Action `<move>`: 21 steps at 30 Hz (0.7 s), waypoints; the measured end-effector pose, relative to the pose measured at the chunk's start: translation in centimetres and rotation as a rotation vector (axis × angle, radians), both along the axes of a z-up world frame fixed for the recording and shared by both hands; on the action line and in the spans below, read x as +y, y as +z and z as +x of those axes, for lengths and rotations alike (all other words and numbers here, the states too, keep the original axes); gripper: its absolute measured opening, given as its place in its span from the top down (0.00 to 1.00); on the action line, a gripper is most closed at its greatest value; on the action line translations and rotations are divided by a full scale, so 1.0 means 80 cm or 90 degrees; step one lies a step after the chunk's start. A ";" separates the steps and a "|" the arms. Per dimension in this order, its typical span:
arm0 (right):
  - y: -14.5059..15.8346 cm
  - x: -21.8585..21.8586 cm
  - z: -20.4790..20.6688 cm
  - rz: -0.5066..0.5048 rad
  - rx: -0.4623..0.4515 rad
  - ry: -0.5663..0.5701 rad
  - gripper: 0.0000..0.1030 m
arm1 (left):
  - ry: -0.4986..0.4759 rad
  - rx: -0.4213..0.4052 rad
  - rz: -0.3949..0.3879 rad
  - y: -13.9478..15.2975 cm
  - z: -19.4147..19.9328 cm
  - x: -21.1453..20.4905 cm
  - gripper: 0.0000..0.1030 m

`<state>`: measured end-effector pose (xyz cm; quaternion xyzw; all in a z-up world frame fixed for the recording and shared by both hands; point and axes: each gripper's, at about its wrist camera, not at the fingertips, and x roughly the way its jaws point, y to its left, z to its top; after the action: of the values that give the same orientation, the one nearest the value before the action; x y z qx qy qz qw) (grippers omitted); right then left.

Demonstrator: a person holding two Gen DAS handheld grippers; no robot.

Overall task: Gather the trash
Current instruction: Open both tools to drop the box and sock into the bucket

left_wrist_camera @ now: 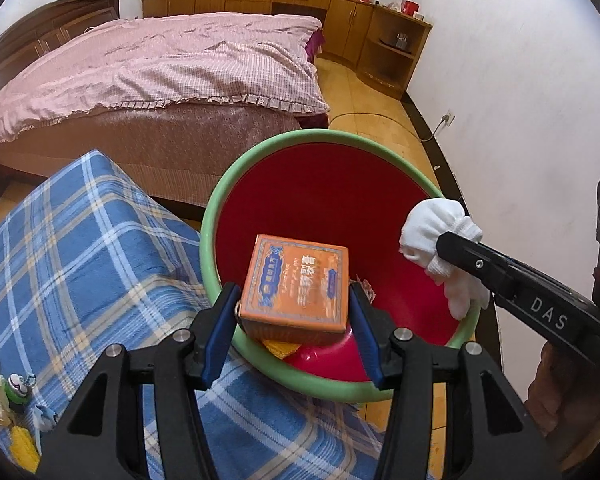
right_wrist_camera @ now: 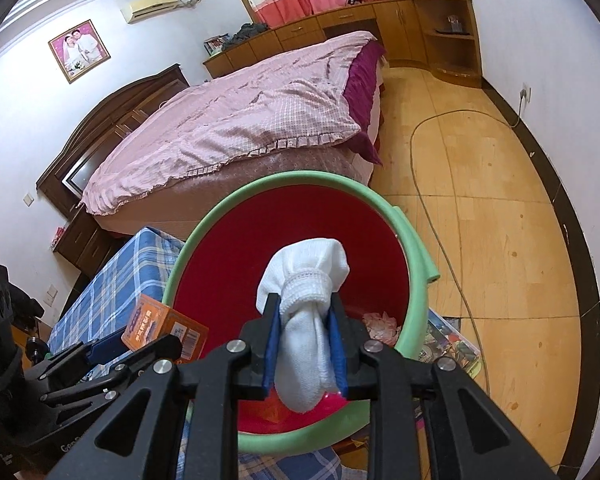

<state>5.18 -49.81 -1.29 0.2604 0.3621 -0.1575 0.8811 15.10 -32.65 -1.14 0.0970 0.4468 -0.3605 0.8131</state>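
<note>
Both tongs over the bin, each loaded.

Left gripper point(left_wrist_camera: 294, 316): clenched on the orange box point(left_wrist_camera: 298, 280), one blue pad against each side wall. The box sits flat between the pads, over the near rim of the red bin point(left_wrist_camera: 328, 208), whose green rim padding runs just below my left fingertips.

Right gripper point(right_wrist_camera: 304, 344): pads pinching a rolled white sock point(right_wrist_camera: 306, 300) at its waist. The bulb end sticks out ahead of the tips and a tail hangs beneath them, over the bin mouth on the side away from the left tongs. Seen from the left camera, the sock hangs close to that side's rim.

Inside the bin, below both tongs: a crumpled wrapper point(right_wrist_camera: 380, 326) and something yellow, too little showing to name.

Risks, as I judge them:
- Box is over the near rim, not the centre. Released here, it may catch the padding and tip back onto the blue plaid cover point(left_wrist_camera: 80, 248) beside my left tongs.
- Sock is soft and may cling to a pad on release, or its tail may drape over the rim.
- The two tongs are near each other; opening both at once could knock the box.

Both items remain outside the bin's depth, not yet dropped.
</note>
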 end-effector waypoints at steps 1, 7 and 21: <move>-0.001 0.000 0.000 0.001 -0.001 0.000 0.74 | 0.001 -0.001 -0.001 0.000 -0.001 0.000 0.48; -0.003 0.000 -0.002 0.006 -0.007 -0.002 0.68 | 0.015 0.000 -0.007 0.003 0.001 0.001 0.48; 0.010 0.009 -0.016 0.016 -0.031 -0.008 0.48 | 0.061 -0.002 -0.023 0.019 -0.005 0.036 0.48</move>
<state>3.89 -49.09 -0.51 0.2777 0.3408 -0.1516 0.8853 14.73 -29.80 0.39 0.0615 0.4429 -0.3293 0.8317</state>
